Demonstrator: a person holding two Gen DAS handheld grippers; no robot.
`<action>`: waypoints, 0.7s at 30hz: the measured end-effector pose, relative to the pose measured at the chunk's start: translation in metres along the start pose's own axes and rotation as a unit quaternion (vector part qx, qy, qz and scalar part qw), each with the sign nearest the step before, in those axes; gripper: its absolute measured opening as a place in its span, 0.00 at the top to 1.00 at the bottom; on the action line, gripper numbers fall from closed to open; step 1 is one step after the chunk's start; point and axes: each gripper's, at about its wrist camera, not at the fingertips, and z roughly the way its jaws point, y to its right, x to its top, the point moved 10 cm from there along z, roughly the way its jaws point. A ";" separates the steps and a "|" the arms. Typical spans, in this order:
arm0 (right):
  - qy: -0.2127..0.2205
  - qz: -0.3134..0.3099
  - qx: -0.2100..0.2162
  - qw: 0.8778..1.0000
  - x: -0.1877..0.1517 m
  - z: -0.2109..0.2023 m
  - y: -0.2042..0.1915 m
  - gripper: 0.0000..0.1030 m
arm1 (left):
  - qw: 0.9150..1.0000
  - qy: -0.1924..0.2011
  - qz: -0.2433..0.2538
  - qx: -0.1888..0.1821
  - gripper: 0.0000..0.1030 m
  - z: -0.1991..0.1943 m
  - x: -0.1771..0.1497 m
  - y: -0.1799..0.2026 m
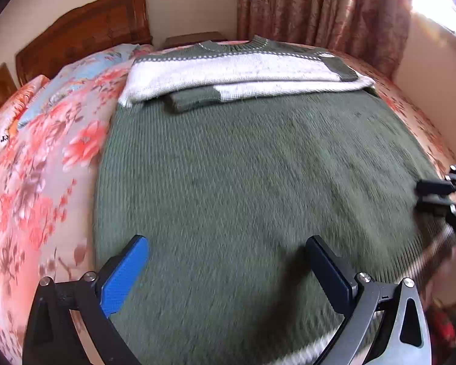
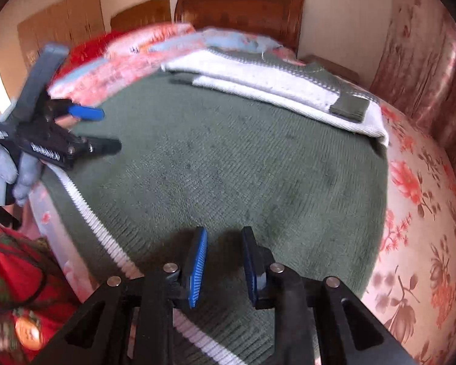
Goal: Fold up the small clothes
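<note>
A green and white knit sweater lies flat on the bed, collar at the far end, both sleeves folded across the white chest band. My left gripper is open wide and empty, just above the green body near the hem. In the right wrist view the sweater fills the middle, its white ribbed hem at the near left. My right gripper is partly open and empty above the hem. The left gripper shows there at the left, open, held by a gloved hand.
The bed has a pink floral sheet and floral pillows by the wooden headboard. Curtains hang past the far side. A red patterned cloth lies at the near left edge.
</note>
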 end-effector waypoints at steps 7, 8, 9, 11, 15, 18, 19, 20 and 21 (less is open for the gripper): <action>-0.012 0.047 -0.036 0.998 -0.019 -0.021 0.045 0.78 | 0.999 0.013 -0.029 0.001 0.00 -0.012 0.006 -0.016; -0.005 0.044 -0.034 0.998 -0.011 -0.021 0.045 0.77 | 0.999 0.024 -0.031 -0.008 0.00 -0.013 0.017 -0.014; 0.007 0.043 -0.027 0.999 0.000 -0.020 0.045 0.77 | 0.999 0.033 -0.032 -0.015 0.00 -0.011 0.028 -0.009; 0.021 0.035 -0.027 0.999 0.023 -0.012 0.044 0.77 | 0.999 0.040 -0.032 -0.007 0.00 0.002 0.053 -0.004; 0.013 0.018 -0.045 0.999 0.052 0.021 0.056 0.77 | 0.999 0.007 -0.040 -0.006 0.00 0.037 0.071 0.000; 0.010 0.037 -0.041 0.998 0.049 0.029 0.076 0.76 | 0.999 0.005 -0.030 0.011 0.00 0.040 0.063 -0.006; 0.011 0.049 -0.043 0.998 0.045 0.024 0.084 0.76 | 0.999 0.006 -0.032 0.009 0.00 0.038 0.061 -0.009; 0.011 0.056 -0.048 0.997 0.039 0.020 0.090 0.76 | 0.999 0.006 -0.038 0.012 0.00 0.036 0.058 -0.015; 0.015 0.064 -0.050 0.997 0.033 0.015 0.097 0.76 | 0.999 0.005 -0.045 0.016 0.00 0.035 0.055 -0.021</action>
